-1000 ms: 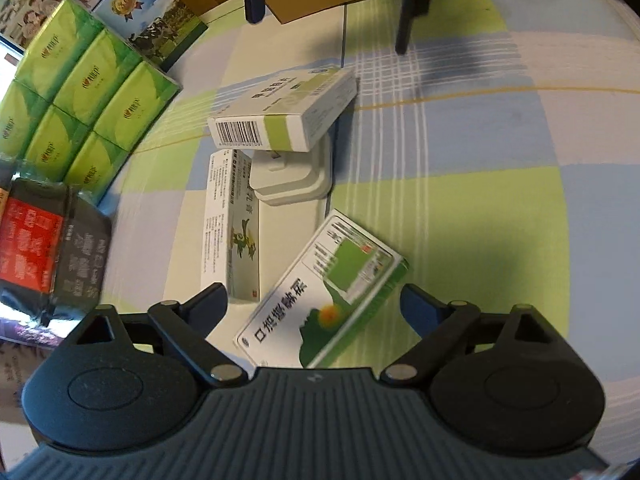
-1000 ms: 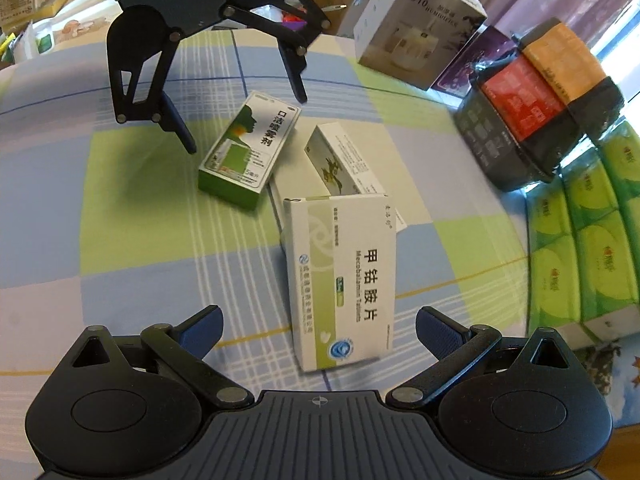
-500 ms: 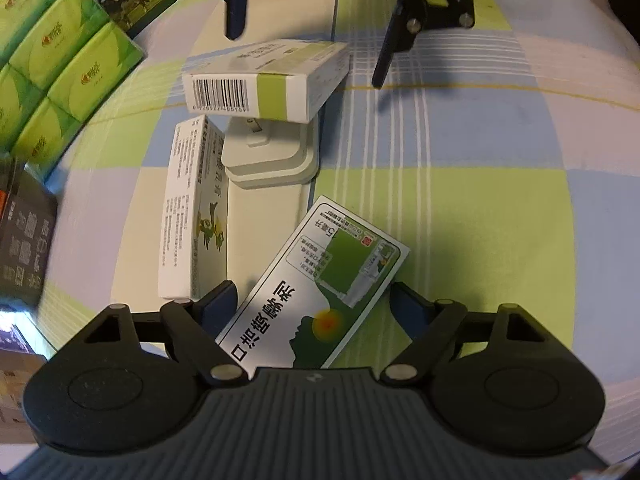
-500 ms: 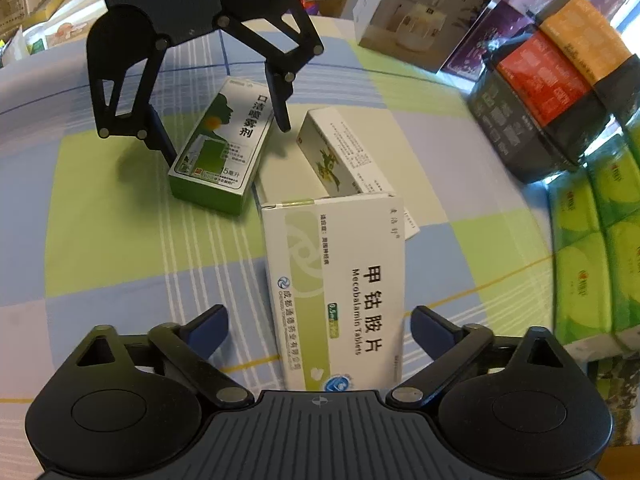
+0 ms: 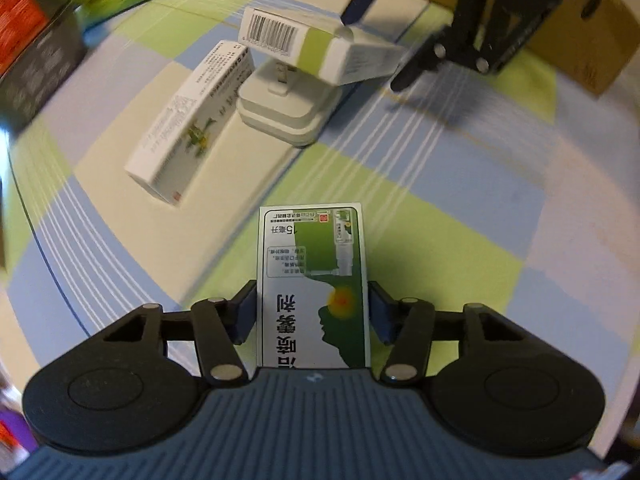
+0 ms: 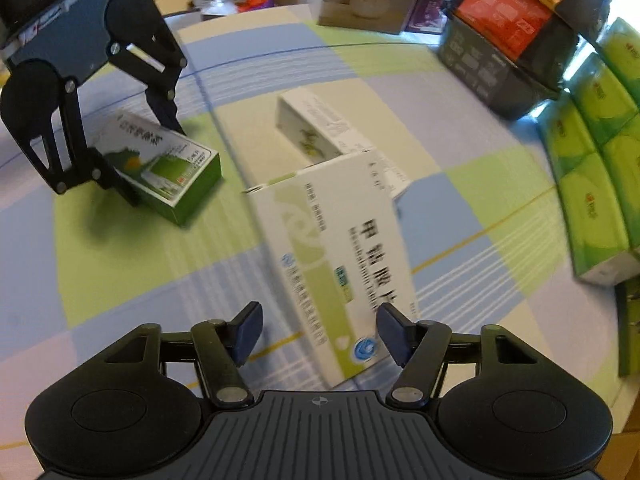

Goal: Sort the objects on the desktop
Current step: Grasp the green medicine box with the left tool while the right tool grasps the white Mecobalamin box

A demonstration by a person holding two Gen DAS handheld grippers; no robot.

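Left gripper point(image 5: 313, 316) clamps the green spray box point(image 5: 313, 280) on the checked tablecloth point(image 5: 460, 208); right gripper point(image 6: 318, 332), fingers apart, straddles the white tablet box point(image 6: 340, 248), which leans on a white stand point(image 5: 288, 108) beside a slim white carton point(image 5: 188, 128)

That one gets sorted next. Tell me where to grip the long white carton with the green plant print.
Grip the long white carton with the green plant print across its narrow width, near the free end away from the white stand. Probably come from above: it lies lengthwise on the cloth, and its other end sits by the stand.
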